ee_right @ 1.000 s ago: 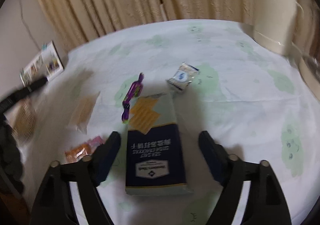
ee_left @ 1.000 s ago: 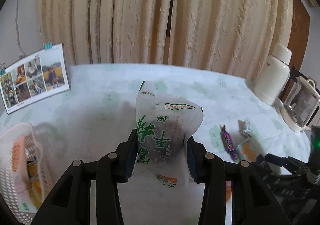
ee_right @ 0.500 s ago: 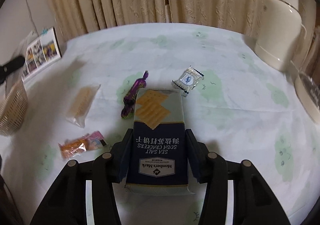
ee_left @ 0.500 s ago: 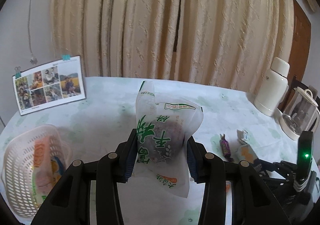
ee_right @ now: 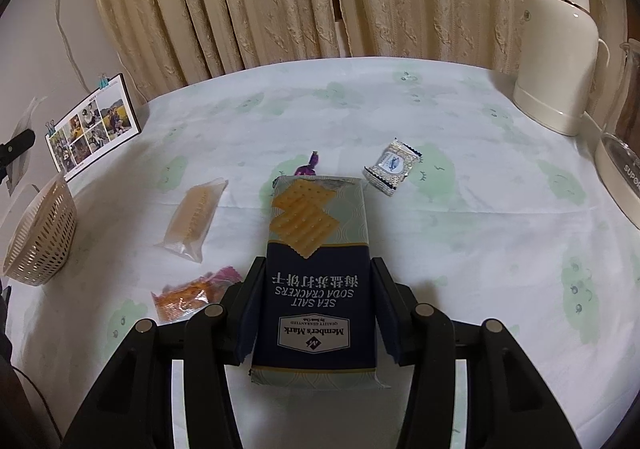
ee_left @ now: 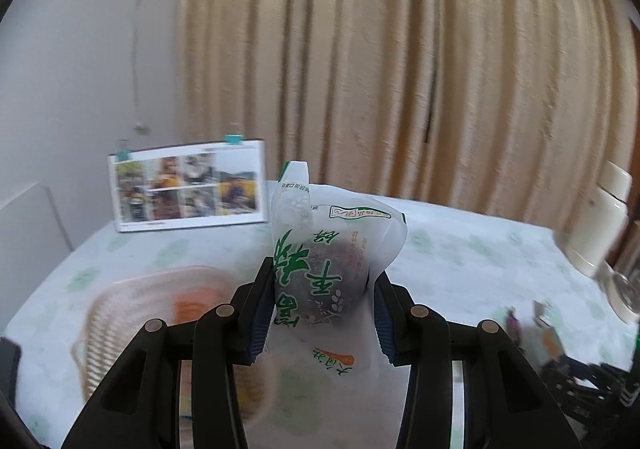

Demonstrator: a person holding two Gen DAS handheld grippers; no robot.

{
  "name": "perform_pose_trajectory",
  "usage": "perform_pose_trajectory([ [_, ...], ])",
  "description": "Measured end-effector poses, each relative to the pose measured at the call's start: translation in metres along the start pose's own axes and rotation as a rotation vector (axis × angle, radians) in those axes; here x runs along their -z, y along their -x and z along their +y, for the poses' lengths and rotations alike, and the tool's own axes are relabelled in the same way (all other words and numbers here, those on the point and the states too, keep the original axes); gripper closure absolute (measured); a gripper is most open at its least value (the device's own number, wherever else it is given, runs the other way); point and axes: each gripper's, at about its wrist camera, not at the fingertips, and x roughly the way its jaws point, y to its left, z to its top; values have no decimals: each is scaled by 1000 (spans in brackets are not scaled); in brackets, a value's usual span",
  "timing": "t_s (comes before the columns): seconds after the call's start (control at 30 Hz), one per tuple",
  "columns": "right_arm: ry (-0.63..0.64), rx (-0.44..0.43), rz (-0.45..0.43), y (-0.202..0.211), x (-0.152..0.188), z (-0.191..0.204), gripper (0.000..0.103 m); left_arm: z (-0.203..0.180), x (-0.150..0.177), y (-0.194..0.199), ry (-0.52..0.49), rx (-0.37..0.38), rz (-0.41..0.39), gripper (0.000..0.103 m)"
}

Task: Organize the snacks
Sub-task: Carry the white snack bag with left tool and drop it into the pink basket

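White and green-lettered, the snack bag (ee_left: 320,281) sits clamped in our left gripper (ee_left: 322,313) above the table, beside the blurred basket (ee_left: 120,325). Our right gripper (ee_right: 314,305) squeezes the soda cracker pack (ee_right: 316,289) over the tablecloth (ee_right: 460,233).

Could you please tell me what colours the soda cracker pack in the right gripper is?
The soda cracker pack is navy below and pale grey-green above; clearest in the right wrist view.
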Motion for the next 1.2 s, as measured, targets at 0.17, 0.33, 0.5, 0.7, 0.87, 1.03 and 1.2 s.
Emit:
perform_pose_trajectory([
  [0.17,0,-17,2,0,-1,6,57,33,-3,0,63,-95,-20,58],
  [0.33,9,-24,5,-2,-1,12,57,63,-4,0,127,-176,-25,58],
  [0.5,11,-27,6,-2,0,15,57,83,1,1,166,-228,-19,58],
  [0.7,17,-34,5,-1,0,22,57,96,8,-1,189,-286,2,55],
  [0.87,21,-51,4,0,-1,30,57,103,12,3,222,-308,-1,21],
  [1.03,26,-92,-3,4,-5,41,57,110,11,9,256,-299,-13,20],
  [1.2,35,-164,-12,7,-14,61,57,119,5,14,287,-302,-33,20],
])
